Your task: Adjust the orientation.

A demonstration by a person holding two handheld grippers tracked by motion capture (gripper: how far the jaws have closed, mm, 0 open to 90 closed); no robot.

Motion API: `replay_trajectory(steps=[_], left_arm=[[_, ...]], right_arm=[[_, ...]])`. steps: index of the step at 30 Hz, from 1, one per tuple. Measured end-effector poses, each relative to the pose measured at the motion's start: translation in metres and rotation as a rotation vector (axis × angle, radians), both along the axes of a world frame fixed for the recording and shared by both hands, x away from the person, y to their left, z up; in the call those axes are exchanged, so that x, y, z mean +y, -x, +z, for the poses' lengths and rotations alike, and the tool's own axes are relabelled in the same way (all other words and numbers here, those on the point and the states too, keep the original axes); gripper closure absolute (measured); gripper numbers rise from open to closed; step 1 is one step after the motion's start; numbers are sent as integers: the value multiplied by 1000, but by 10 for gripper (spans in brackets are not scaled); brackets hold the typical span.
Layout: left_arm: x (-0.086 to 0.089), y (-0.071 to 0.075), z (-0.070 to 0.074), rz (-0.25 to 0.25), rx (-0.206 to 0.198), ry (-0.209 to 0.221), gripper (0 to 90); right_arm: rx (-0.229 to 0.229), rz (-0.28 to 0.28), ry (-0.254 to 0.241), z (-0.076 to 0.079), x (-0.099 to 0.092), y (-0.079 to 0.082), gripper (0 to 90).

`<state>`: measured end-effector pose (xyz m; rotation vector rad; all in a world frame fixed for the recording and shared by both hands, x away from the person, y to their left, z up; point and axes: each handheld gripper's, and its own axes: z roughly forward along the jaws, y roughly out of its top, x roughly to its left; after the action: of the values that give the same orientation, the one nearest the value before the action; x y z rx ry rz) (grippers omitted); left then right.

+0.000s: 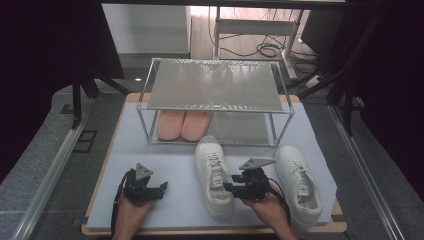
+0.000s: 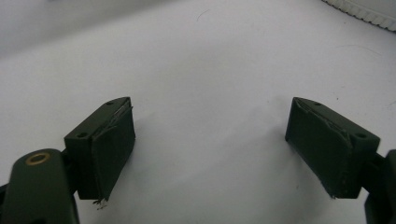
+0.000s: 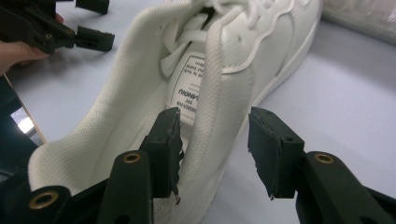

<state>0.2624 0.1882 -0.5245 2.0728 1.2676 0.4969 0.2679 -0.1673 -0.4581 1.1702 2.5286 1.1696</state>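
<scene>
The tabletop (image 1: 150, 210) carries a pale sheet, and at its far side stands a clear-framed shoe rack (image 1: 215, 100) with a pair of pink slippers (image 1: 182, 125) on its lower level. In front of the rack lie two white sneakers: the left sneaker (image 1: 212, 175) near the middle of the sheet, and the right sneaker (image 1: 298, 182) well apart from it toward the right edge. The right tool (image 3: 215, 144) straddles the left sneaker's collar wall, one jaw inside the shoe and one outside; its jaws are parted, the outer pad clearly off the fabric, so it pinches nothing. The left tool (image 2: 210, 140) rests over bare sheet left of that sneaker, its jaws spread wide with nothing between them
</scene>
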Motion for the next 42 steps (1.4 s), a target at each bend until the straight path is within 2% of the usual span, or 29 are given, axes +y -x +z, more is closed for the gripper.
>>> replay_trajectory(steps=[1,6,8,9,12,16,18,19,21,25,26,27,35,42], left_arm=[[0,0,0,0,0,0,158],[0,0,0,0,0,0,158],[0,0,0,0,-1,0,158],[0,0,0,0,-1,0,158],[0,0,0,0,-1,1,158],[0,0,0,0,0,1,158],[0,0,0,0,0,1,158],[0,0,0,0,0,0,158],[0,0,0,0,-1,0,158],[0,0,0,0,-1,1,158],[0,0,0,0,-1,1,158],[0,0,0,0,-1,0,158],[0,0,0,1,0,1,158],[0,0,0,0,-1,1,158]], right_arm=[[3,1,38,-3,4,0,558],[8,-7,55,-2,5,2,676],[11,-5,55,-2,5,2,711],[36,-10,42,-1,5,2,789],[38,-13,27,-1,0,0,807],[102,-35,-73,-3,-17,-6,825],[127,-36,-110,-3,-22,-8,826],[127,-36,-110,-3,-22,-8,826],[160,-39,-157,-3,-27,-9,827],[189,-45,-209,-3,-31,-11,829],[189,-45,-209,-3,-31,-11,829],[204,-47,-239,-3,-34,-12,830],[262,-48,-344,1,-39,-14,829],[274,-37,-413,9,-41,-15,829]])
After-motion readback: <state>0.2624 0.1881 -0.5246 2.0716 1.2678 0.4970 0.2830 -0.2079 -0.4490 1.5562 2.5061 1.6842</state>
